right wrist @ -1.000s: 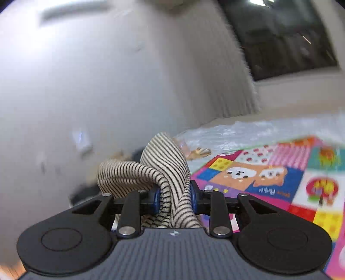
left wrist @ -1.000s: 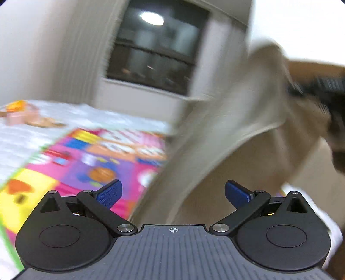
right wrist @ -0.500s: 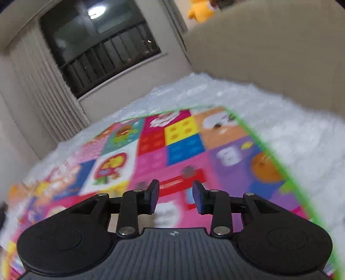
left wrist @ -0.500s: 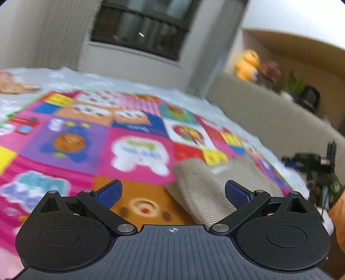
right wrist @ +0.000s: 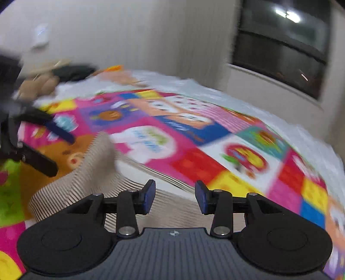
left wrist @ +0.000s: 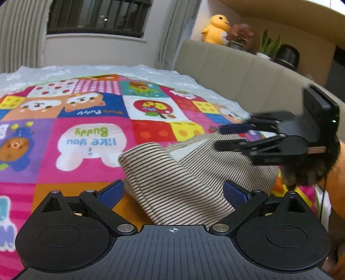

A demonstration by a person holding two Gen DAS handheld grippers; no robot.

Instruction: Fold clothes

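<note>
A beige garment with thin dark stripes (left wrist: pixel 172 178) lies crumpled on the colourful play mat (left wrist: pixel 90 137). My left gripper (left wrist: pixel 173 191) is open just above its near end, jaws wide on either side of the cloth. My right gripper (left wrist: pixel 224 137) hovers over the garment's far right part in the left wrist view. In the right wrist view the right gripper (right wrist: pixel 174 197) is open and empty above the striped garment (right wrist: pixel 86 178), and the left gripper (right wrist: pixel 56 150) shows at the left edge.
A beige sofa back (left wrist: pixel 237 71) runs along the right with a yellow plush toy (left wrist: pixel 214 29) and plants on top. White bubbly sheet (left wrist: pixel 107 70) borders the mat. A brown plush toy (right wrist: pixel 38 84) lies at the far left. A dark window (left wrist: pixel 94 17) is behind.
The right gripper let go of the striped garment, which dropped onto the mat. Both grippers have come down over it and the right one has opened wider.
</note>
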